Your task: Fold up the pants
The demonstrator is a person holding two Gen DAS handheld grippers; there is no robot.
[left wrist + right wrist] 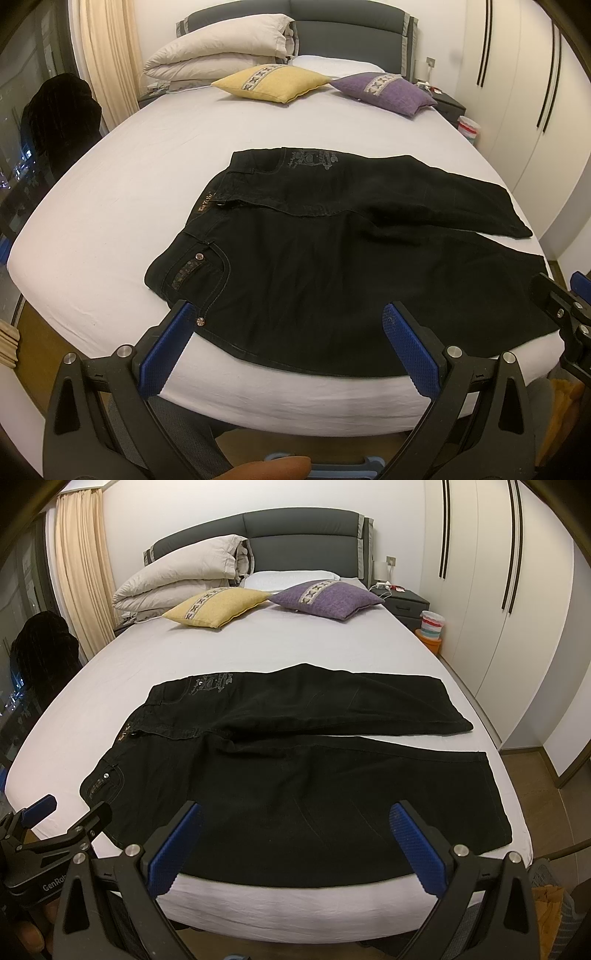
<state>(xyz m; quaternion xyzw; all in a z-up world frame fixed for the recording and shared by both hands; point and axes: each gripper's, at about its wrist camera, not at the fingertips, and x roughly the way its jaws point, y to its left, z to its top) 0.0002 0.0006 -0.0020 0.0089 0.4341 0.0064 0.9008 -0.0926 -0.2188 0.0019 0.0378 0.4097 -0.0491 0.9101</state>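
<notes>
Both tools, left tool (284,314) and right tool (295,814), hover with jaws spread wide and empty above the near edge of black jeans (280,760) lying flat, legs splayed rightward, on the white-sheeted bed (221,653).

One pants (332,266), two cushions (271,83), two tongs (288,314).

pants (288,760) laid flat across the bed (258,650), waistband at 9 o'clock, legs toward 3; two cushions (218,607) up at 12.
</notes>
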